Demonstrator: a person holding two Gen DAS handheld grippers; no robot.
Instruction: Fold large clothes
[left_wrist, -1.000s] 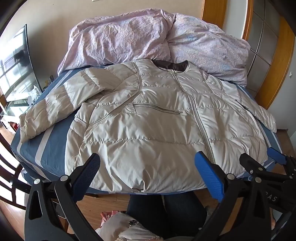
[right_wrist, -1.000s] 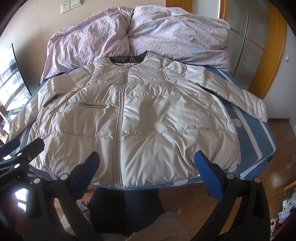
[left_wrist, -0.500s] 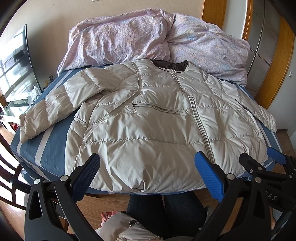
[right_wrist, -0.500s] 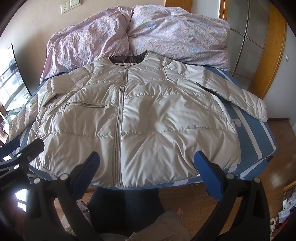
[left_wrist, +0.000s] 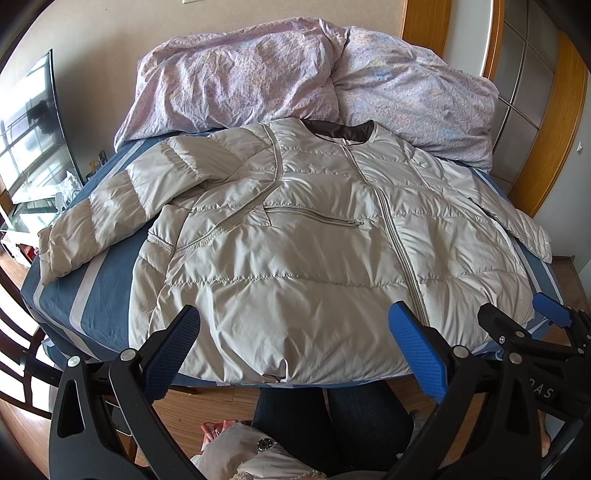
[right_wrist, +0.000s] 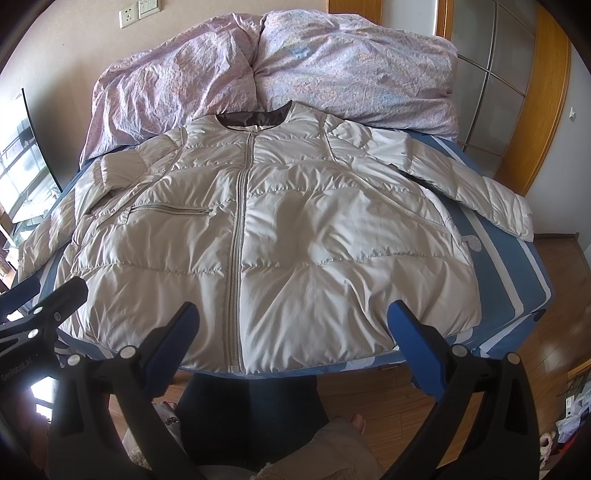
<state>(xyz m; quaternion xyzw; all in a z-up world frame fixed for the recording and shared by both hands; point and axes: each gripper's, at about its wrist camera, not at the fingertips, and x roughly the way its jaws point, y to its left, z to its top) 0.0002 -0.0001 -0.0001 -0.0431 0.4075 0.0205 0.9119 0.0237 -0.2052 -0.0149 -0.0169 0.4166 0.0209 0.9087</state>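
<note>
On the blue striped bed, below the lilac duvet, the beige puffer jacket is lying flat, zipped, sleeves spread. Left gripper and right gripper are hovering spread wide, grasping nothing.

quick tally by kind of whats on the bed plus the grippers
jacket: 1
duvet, bunched at the head of the bed: 1
grippers, left gripper and right gripper, both open: 2
total: 4
</note>
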